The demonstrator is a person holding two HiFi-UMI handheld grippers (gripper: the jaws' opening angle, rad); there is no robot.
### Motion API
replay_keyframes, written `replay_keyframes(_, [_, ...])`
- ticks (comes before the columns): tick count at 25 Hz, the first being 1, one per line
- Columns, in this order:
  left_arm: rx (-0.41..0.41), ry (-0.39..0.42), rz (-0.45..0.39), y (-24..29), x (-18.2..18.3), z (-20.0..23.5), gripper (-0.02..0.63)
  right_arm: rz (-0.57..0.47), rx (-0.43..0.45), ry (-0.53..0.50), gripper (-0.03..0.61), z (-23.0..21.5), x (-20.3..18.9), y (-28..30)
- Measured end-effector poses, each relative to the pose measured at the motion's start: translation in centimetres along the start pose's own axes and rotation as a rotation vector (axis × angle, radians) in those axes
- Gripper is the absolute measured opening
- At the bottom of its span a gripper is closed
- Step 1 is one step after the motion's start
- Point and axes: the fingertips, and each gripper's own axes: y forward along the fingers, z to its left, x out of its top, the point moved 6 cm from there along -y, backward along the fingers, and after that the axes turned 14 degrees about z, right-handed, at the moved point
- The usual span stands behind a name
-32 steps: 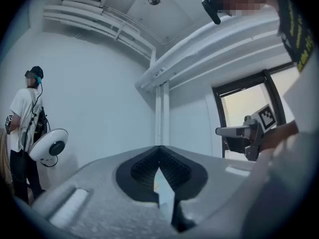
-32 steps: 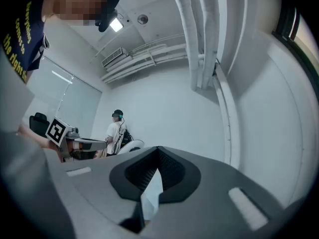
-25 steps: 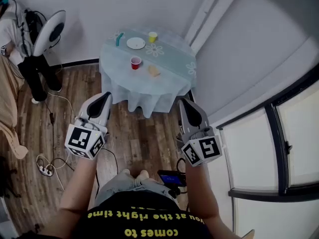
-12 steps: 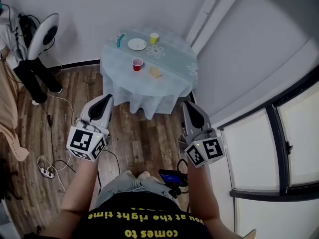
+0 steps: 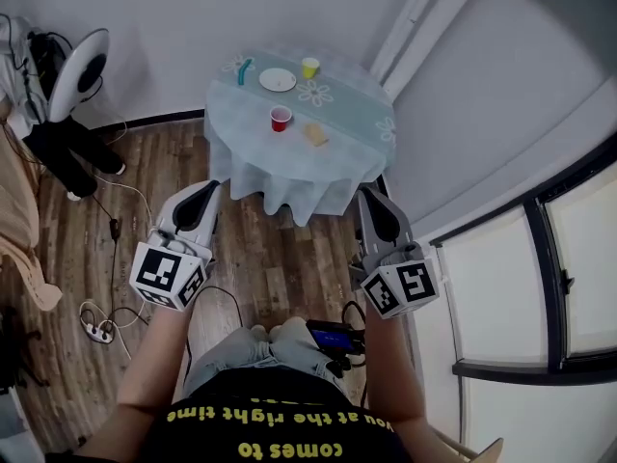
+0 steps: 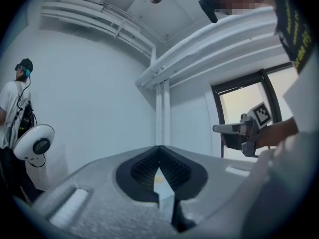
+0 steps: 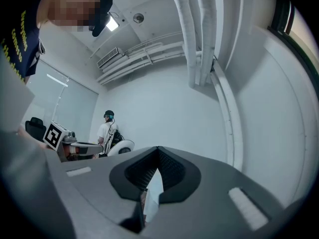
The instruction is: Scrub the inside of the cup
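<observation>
While left tool (image 5: 205, 189), right tool (image 5: 371, 196) pressed together, empty, red cup (image 5: 281, 119), yellow cup (image 5: 309, 67) contents unclear.

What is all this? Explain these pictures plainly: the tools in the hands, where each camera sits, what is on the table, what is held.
A person holds a clamp tool in each hand: the left gripper and the right gripper. The head view comes from a camera on their head, looking down; the two gripper views ride on the tools, looking along the jaws. Both pairs of jaws are shut and hold nothing. Ahead stands a round table with a red cup, a yellow cup, a white plate, a teal stick and a tan lump, maybe a sponge. No scrubbing has begun.
</observation>
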Motion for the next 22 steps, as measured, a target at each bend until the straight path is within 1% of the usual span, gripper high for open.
replay_keyframes(5, [-0.001,-0.014,0.008,0.1,-0.4,0.6,0.003,0.020,0.006,0.006,0.006,0.4,-0.5,0.8])
replay_keyframes(9, [-0.003,-0.022,0.012,1.0,-0.8,0.9,0.003,0.027,0.012,0.011,0.006,-0.2,-0.8,1.9])
replay_keyframes(14, [0.012,-0.032,0.021,3.3,-1.1,1.8,0.003,0.036,0.030,0.019,0.006,-2.0,-1.2,4.5])
replay_keyframes(22, [0.055,-0.036,0.025,9.4,1.2,4.5,0.003,0.049,0.088,0.016,0.006,-6.9,0.4,11.2])
